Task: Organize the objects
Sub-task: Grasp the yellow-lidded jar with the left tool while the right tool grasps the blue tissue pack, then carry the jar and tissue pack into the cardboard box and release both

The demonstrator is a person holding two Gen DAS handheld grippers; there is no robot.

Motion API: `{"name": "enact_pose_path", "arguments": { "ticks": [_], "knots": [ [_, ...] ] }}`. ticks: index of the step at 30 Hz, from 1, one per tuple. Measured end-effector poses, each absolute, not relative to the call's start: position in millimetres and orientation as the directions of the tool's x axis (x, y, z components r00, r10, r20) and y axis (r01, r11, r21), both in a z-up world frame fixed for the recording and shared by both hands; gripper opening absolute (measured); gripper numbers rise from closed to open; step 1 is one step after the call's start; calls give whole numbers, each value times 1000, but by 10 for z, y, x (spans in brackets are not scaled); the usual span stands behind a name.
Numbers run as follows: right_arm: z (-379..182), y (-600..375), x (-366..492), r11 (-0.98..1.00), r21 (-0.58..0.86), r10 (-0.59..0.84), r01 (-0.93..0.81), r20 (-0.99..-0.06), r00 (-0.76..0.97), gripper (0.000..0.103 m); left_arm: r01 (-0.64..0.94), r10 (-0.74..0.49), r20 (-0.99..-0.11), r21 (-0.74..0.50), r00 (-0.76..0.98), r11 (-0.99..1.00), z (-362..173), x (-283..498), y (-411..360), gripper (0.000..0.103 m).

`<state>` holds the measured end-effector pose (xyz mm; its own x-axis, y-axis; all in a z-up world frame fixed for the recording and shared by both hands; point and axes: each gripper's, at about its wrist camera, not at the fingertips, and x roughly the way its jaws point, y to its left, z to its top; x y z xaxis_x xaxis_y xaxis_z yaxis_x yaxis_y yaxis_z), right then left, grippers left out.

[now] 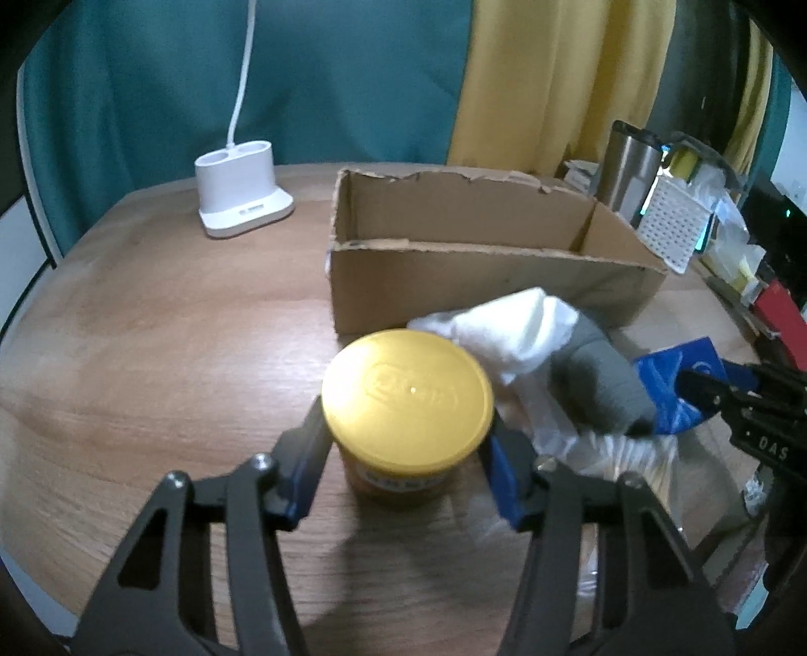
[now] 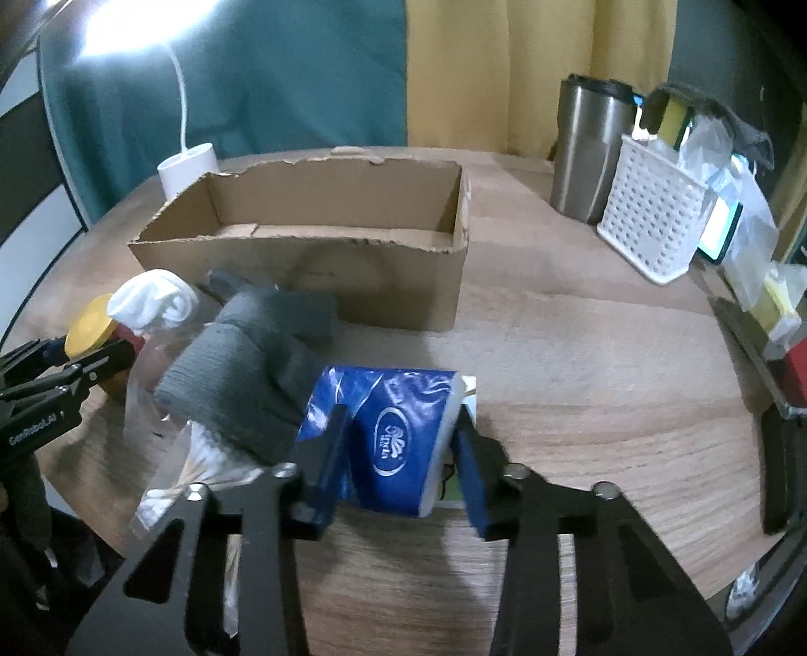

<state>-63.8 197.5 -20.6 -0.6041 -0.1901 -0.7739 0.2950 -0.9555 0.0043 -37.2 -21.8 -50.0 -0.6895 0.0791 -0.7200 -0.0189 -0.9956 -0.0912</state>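
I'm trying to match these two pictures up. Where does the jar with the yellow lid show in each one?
Left wrist view: the yellow-lidded jar sits low in the centre, between the left tool's fingers.
Right wrist view: the same jar is at the far left edge, partly hidden by that tool.
Shared landmark: the cardboard box, behind the jar in both.

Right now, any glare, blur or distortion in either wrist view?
Left wrist: fisheye bends the table edge, black corners; small highlight on the jar lid; soft blur at the right edge. Right wrist: blown-out lamp glare top left; box reads clearly; tissue pack logo legible; gripper shadow on the table below.
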Motion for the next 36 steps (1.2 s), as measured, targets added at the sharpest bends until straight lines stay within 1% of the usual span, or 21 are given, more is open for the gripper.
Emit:
{"name": "enact_pose_path", "arguments": {
  "ticks": [6,9,26,29,36],
  "knots": [
    [-93,1987,-590,-949,6,-210,315,-758,-618,19,-21,76,-705,-87,-705,-996,-385,-332,-207,56],
    [-10,2001,-586,-949,5,-212,315,-749,-628,17,-25,83,-696,-93,-713,-995,-301,-324,-204,56],
    [498,2025,-768,-941,29,-266,336,-677,-686,17,-61,107,-634,-93,-766,-994,228,-470,-139,56],
    [556,1975,-816,-935,5,-267,354,-667,-695,17,-73,111,-627,-85,-771,-994,293,-529,-130,56],
    [613,1895,-1010,-920,24,-310,391,-656,-689,17,-70,113,-620,-93,-777,-993,388,-741,-119,56]
  ]
}}
